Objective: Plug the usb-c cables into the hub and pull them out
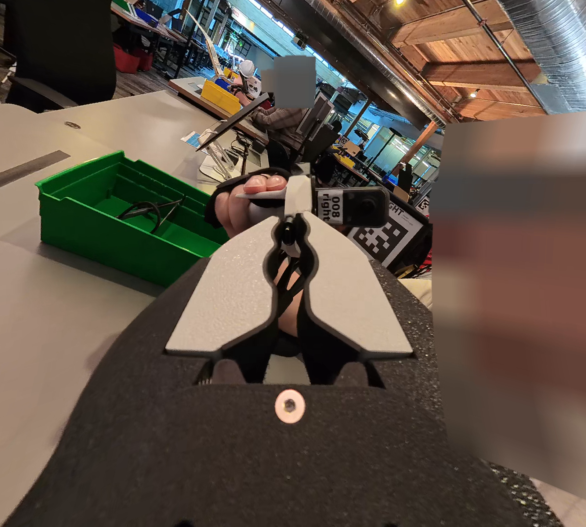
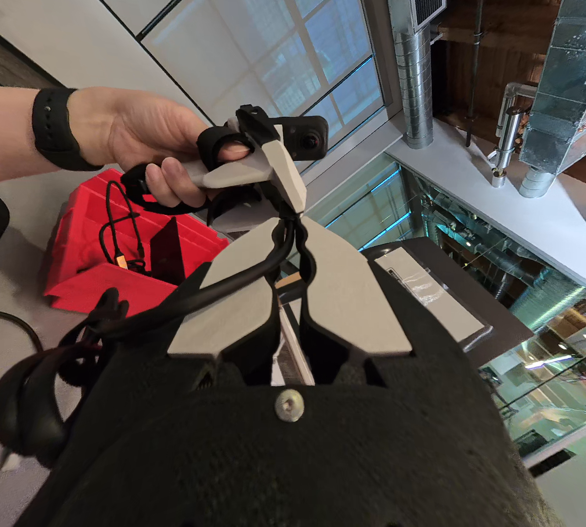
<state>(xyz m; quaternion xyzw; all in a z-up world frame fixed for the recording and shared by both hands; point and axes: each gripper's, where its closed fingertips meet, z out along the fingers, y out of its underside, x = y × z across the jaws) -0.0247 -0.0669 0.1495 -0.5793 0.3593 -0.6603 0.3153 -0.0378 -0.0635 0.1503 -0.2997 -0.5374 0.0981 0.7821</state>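
Right wrist view: cable (image 2: 241, 286) between tool (image 2: 293, 223) fingers.

I see a green bin (image 1: 104, 210) on the grey desk (image 1: 63, 305), toward its left side. A yellow bin (image 1: 220, 96) sits on a farther desk, where a person (image 1: 279, 121) is seated. Behind my right camera's view a red bin (image 2: 95, 245) rests on the desk, with a window (image 2: 269, 36) above it.

Glossy plastic green bin (image 1: 126, 220); matt rubbery black cable (image 2: 228, 286).
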